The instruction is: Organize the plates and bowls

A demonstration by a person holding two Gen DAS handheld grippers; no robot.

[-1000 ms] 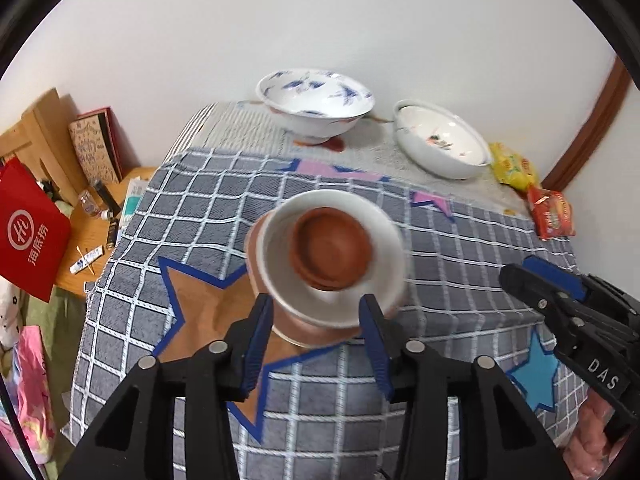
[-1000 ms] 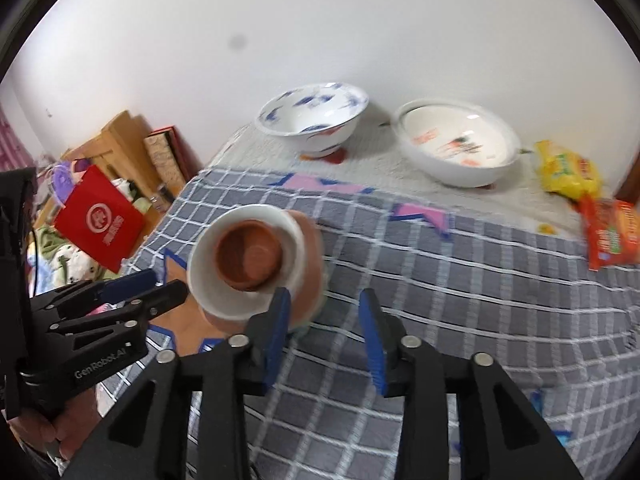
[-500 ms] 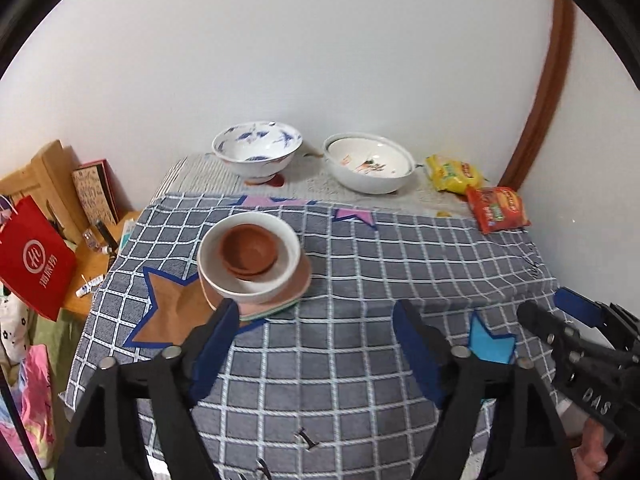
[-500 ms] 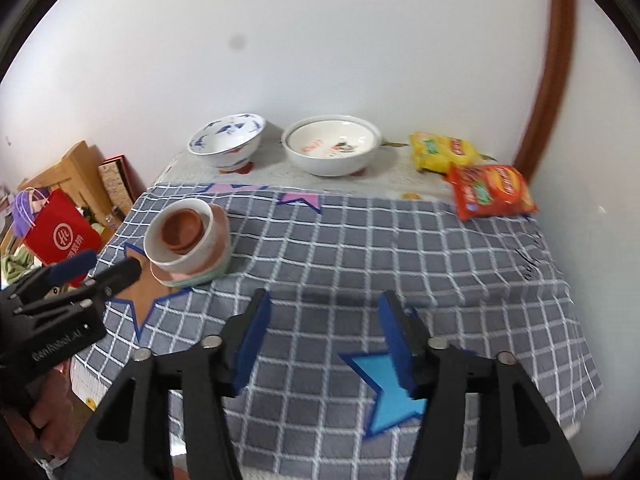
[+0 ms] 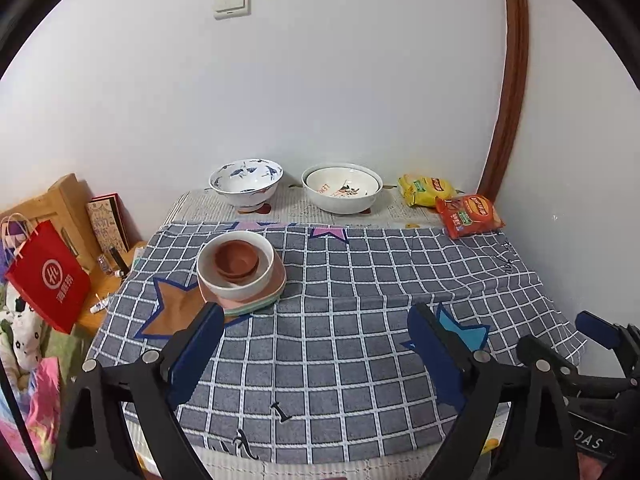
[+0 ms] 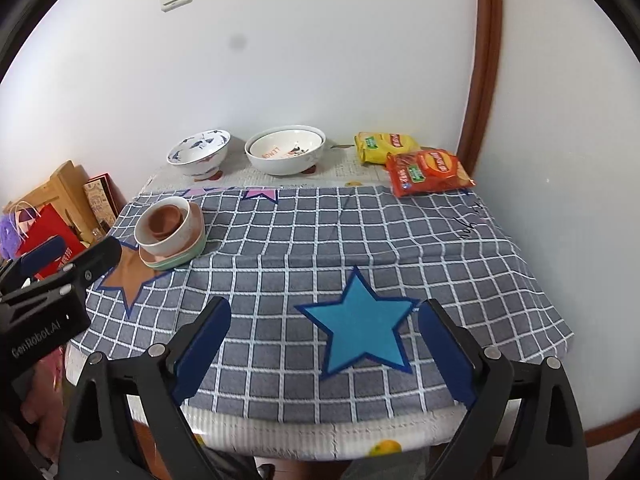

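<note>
We face a plain white wall (image 5: 360,80) with a cream light switch (image 5: 232,2) high on it. A brown wooden door frame (image 5: 510,92) curves down its right side. The table (image 6: 320,436) stands pushed into that corner, under a grey checked cloth (image 6: 360,240) with coloured stars. At its left, lower down, we see a wooden crate (image 5: 60,204), a red paper bag (image 5: 48,276) and a low wooden surface (image 5: 104,300) carrying small items.
</note>
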